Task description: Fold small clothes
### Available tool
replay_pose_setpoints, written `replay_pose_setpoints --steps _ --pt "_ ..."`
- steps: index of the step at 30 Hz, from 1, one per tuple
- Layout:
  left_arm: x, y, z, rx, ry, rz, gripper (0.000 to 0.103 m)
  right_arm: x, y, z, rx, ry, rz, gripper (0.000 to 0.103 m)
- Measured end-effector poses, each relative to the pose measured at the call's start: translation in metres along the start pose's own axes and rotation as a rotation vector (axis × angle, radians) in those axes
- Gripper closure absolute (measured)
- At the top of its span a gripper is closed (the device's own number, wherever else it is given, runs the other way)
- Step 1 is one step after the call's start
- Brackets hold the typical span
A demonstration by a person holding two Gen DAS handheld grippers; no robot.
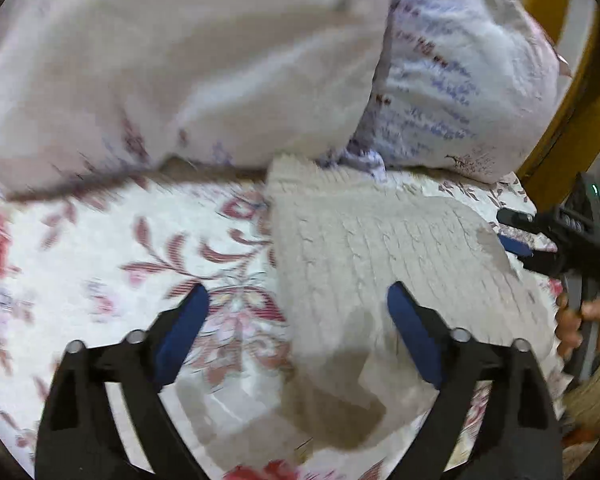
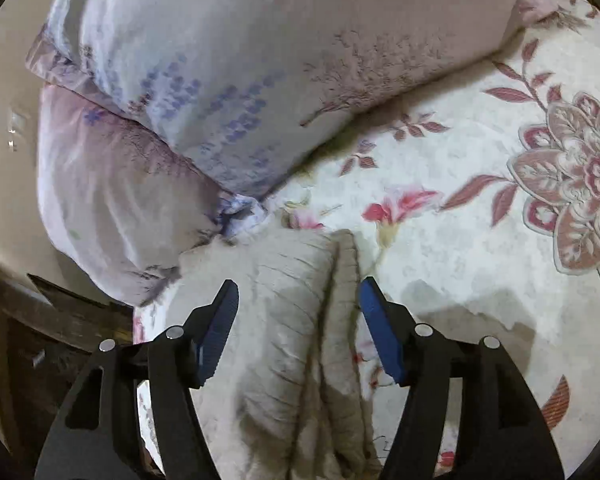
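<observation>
A small beige cable-knit garment [image 1: 364,256] lies on the floral bedspread [image 1: 100,264], partly folded, its far end against the pillows. My left gripper [image 1: 298,296] is open above its near left edge, with nothing between the blue pads. In the right wrist view the garment [image 2: 284,320] shows a raised fold ridge running away from me. My right gripper [image 2: 298,292] is open, its fingers straddling that ridge just above it. The right gripper also shows at the right edge of the left wrist view [image 1: 520,236], held by a hand, at the garment's right edge.
Two pale lilac-printed pillows [image 1: 220,64] [image 2: 228,60] lie stacked at the head of the bed, touching the garment's far end. A wooden bed frame [image 1: 572,120] rises at the right. The bed's edge and dark floor [image 2: 40,340] are at the left of the right wrist view.
</observation>
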State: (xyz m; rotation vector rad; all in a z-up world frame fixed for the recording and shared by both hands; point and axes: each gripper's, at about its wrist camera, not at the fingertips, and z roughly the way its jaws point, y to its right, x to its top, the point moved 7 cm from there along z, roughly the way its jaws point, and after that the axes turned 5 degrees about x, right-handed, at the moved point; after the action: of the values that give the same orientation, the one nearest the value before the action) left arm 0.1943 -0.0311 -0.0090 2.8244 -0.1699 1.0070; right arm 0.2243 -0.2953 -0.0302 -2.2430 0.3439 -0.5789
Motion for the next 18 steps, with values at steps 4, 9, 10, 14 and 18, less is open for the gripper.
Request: replay_pose_setpoints --steps 4,9,10,14,18 --pt "-0.017 -0.013 -0.020 0.016 0.008 -0.046 0.010 0.016 -0.006 0.021 -0.138 -0.009 -0.120 0.093" --pt "-0.059 -0.019 -0.038 0.061 -0.008 -0.050 0.002 0.042 0.010 0.025 -0.251 -0.019 -0.095 0.087" --pt "-0.066 -0.020 -0.040 0.068 -0.017 -0.038 0.002 0.039 0.008 0.017 -0.273 -0.013 -0.107 0.083" --pt "-0.086 -0.025 -0.045 0.081 -0.034 -0.026 0.002 0.015 -0.030 -0.050 -0.134 0.162 -0.151 0.072" --pt "-0.095 -0.020 -0.043 0.041 -0.054 -0.038 0.002 -0.039 -0.065 -0.060 -0.035 0.126 -0.287 0.072"
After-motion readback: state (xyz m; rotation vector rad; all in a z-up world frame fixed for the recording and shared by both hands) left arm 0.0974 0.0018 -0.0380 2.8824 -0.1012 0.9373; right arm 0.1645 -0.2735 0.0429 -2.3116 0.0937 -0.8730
